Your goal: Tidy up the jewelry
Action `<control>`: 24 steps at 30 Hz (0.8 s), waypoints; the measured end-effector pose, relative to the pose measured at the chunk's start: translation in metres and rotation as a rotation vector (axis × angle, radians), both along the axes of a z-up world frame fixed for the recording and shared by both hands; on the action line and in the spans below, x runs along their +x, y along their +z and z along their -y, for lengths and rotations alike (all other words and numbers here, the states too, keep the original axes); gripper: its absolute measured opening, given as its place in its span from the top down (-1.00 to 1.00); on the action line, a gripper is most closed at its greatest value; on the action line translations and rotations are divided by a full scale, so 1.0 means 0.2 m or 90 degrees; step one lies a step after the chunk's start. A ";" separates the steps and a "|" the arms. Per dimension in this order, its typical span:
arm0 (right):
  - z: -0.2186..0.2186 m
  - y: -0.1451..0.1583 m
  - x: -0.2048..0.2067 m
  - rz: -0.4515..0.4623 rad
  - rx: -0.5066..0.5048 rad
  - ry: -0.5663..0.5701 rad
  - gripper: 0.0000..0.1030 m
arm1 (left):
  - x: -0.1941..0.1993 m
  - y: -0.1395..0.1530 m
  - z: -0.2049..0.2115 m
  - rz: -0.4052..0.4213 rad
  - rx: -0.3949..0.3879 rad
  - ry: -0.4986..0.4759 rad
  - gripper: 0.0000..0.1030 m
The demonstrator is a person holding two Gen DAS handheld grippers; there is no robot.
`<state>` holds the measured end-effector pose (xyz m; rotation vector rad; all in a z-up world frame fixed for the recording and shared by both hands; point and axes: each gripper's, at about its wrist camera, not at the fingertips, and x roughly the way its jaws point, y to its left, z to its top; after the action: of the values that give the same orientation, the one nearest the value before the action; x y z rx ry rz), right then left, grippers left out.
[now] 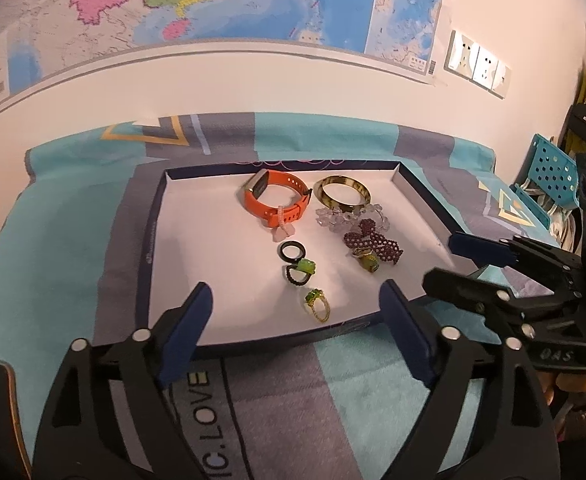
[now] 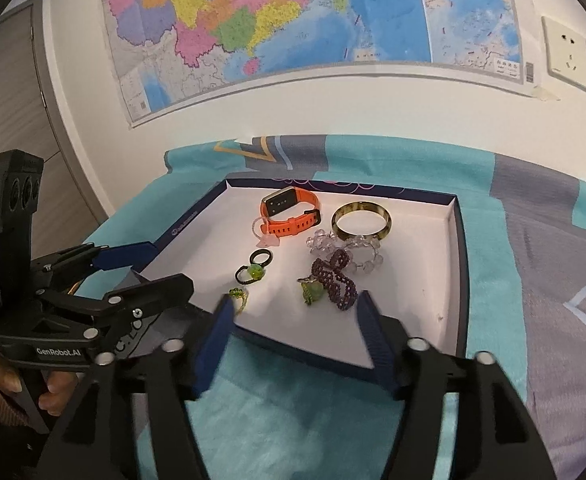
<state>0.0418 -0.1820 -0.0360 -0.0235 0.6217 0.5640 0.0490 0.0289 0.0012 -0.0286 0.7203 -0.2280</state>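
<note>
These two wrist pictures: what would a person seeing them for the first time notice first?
First comes the orange watch, bright against the white floor of the shallow box lid, near its far edge. Beside it lie a gold-brown bangle, clear beads and a dark red beaded bracelet, with small green rings toward the near edge. Above, a colourful wall map fills the top of both views.
</note>
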 end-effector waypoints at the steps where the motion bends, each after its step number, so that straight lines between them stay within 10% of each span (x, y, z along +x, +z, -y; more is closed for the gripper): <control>1: 0.00 0.00 -0.01 0.002 0.002 -0.001 -0.41 | -0.01 0.00 0.00 0.004 0.000 0.002 -0.85; 7: 0.00 -0.04 -0.09 0.012 -0.006 -0.010 -0.72 | -0.08 0.02 -0.03 0.022 0.004 0.023 -0.89; 24: 0.01 -0.10 -0.18 0.009 -0.013 -0.027 -0.82 | -0.16 0.01 -0.07 0.021 0.014 0.070 -0.89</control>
<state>0.0049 -0.1843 -0.0550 -0.0331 0.6136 0.5155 0.0177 0.0433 0.0036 -0.0433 0.6855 -0.1155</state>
